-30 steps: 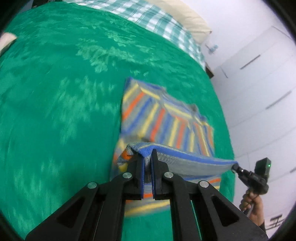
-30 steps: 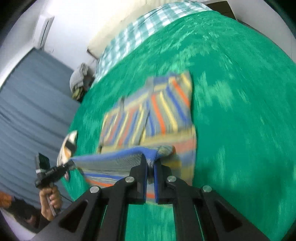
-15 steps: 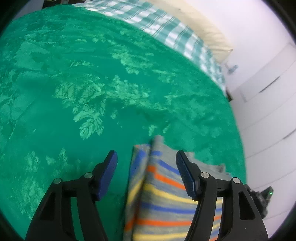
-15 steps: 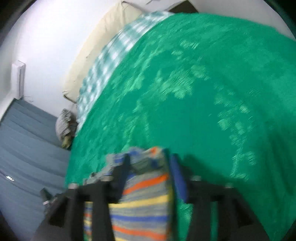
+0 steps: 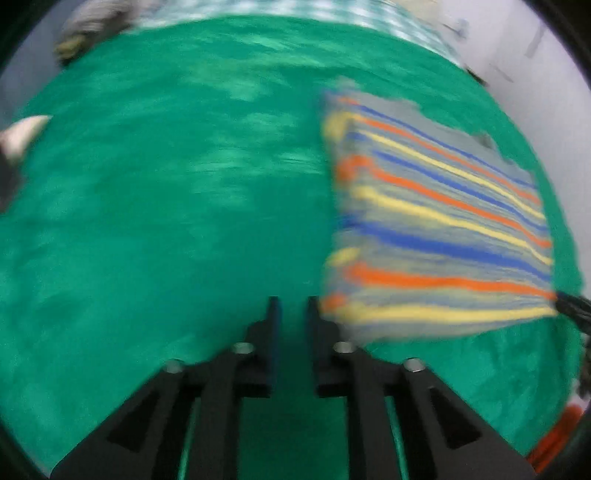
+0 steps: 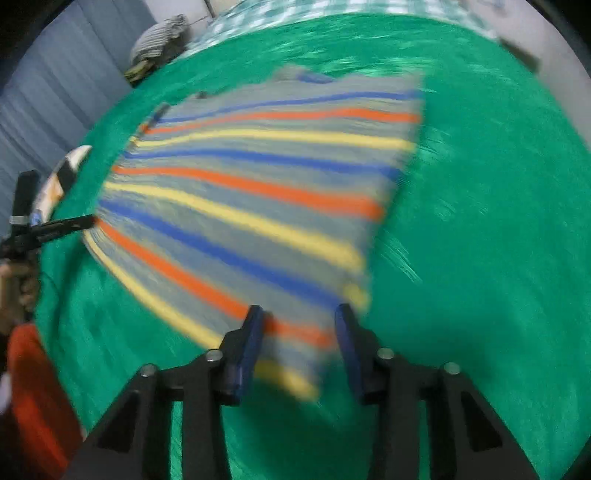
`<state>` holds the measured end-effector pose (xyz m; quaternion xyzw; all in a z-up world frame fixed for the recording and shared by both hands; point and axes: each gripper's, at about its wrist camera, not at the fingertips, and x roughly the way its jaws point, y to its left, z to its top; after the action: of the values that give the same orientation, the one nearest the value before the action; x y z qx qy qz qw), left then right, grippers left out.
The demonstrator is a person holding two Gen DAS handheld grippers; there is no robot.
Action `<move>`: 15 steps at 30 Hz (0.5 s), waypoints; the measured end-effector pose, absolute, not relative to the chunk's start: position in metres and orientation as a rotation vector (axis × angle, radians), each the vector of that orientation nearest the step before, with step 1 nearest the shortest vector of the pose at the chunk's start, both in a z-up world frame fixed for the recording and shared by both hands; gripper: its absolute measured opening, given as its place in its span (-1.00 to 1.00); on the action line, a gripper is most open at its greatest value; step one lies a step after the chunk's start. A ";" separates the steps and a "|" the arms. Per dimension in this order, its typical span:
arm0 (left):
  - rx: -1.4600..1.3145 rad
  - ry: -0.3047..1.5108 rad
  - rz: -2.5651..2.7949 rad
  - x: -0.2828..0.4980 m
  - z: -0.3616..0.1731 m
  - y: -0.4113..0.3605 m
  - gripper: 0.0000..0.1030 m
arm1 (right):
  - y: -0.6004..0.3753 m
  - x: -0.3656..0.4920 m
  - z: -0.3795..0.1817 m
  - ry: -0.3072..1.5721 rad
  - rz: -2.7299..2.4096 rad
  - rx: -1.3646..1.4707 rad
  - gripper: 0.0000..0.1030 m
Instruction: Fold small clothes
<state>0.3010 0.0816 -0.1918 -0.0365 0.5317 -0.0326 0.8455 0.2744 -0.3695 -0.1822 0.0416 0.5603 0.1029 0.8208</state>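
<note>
My left gripper (image 5: pixel 291 306) and right gripper (image 6: pixel 299 325) have just been closing, jaws apart, pinching nothing; striped garment (image 6: pixel 258 192) lies folded on green bedspread (image 5: pixel 147 221).

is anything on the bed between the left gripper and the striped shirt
Nothing visible is. The left gripper hangs over bare green bedspread, jaws open with nothing between them, having just been closing. The folded striped shirt lies just to its right, its near corner beside the right finger.

Open green bedspread (image 5: pixel 166 221) left of the striped garment (image 5: pixel 436 229); clothes pile (image 6: pixel 159 40) and checked sheet (image 5: pixel 295 9) only at far edge
</note>
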 end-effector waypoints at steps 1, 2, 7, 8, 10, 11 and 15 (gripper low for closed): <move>-0.085 1.095 -0.064 0.291 -0.183 0.086 -0.06 | -0.376 0.262 -0.174 1.171 0.206 0.118 -0.19; -0.096 1.058 -0.063 0.279 -0.172 0.088 0.32 | -0.382 0.252 -0.166 1.139 0.199 0.149 -0.16; -0.024 0.937 -0.019 0.246 -0.132 0.074 0.48 | -0.393 0.219 -0.149 1.029 0.163 0.216 0.18; -0.013 0.927 -0.012 0.248 -0.127 0.071 0.48 | -0.392 0.212 -0.154 1.030 0.159 0.235 0.18; 0.011 0.913 0.002 0.249 -0.121 0.063 0.48 | -0.391 0.208 -0.161 1.041 0.153 0.282 0.18; 0.020 0.911 0.005 0.248 -0.118 0.060 0.48 | -0.391 0.204 -0.163 1.042 0.154 0.294 0.18; 0.054 0.902 0.009 0.257 -0.117 0.052 0.48 | -0.377 0.194 -0.164 1.036 0.177 0.295 0.18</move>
<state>0.2566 0.0516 -0.1174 0.0261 0.4360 0.0044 0.8995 0.1939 -0.3772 -0.1637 0.1405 0.4927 0.0843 0.8546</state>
